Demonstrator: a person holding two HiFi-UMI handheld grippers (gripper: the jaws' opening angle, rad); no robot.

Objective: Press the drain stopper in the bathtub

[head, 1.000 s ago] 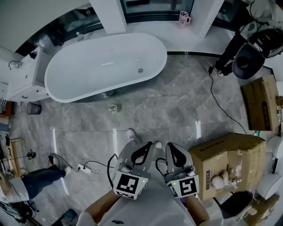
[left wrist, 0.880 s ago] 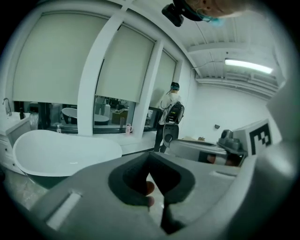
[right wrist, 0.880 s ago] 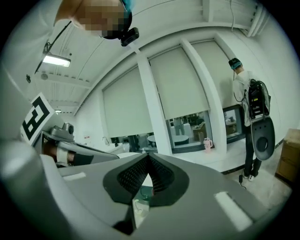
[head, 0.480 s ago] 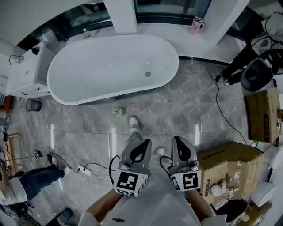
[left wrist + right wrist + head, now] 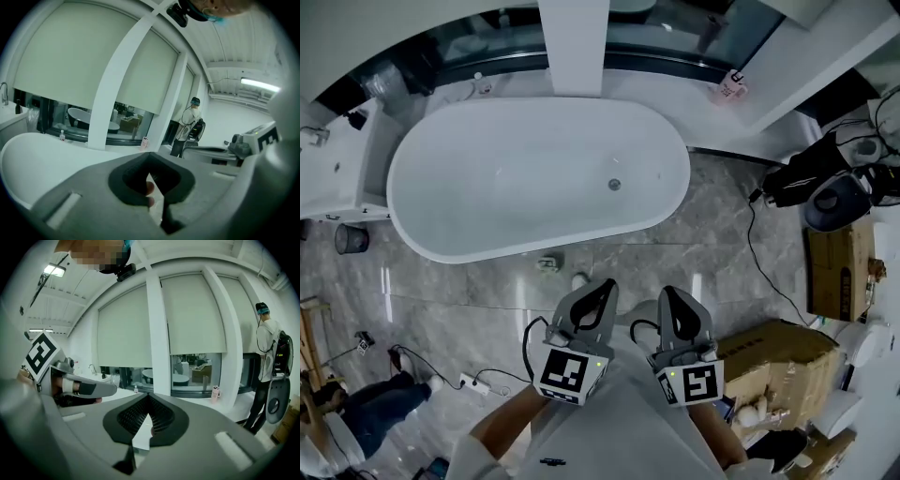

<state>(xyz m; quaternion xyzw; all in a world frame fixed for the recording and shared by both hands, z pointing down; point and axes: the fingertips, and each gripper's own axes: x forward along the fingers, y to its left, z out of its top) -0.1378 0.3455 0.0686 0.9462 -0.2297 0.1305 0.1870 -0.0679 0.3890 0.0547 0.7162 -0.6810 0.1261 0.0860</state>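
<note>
Head view: the drain stopper (image 5: 615,185) sits in the bottom of the white bathtub (image 5: 441,220), right of the tub's middle. It lies at about 12 o'clock from both grippers and well apart from them. The left gripper (image 5: 604,285) and right gripper (image 5: 673,292) are side by side over the grey marble floor (image 5: 675,246). Both have their jaws closed together with nothing between them. A cardboard box (image 5: 778,352) stands at 3 o'clock of the right gripper.
</note>
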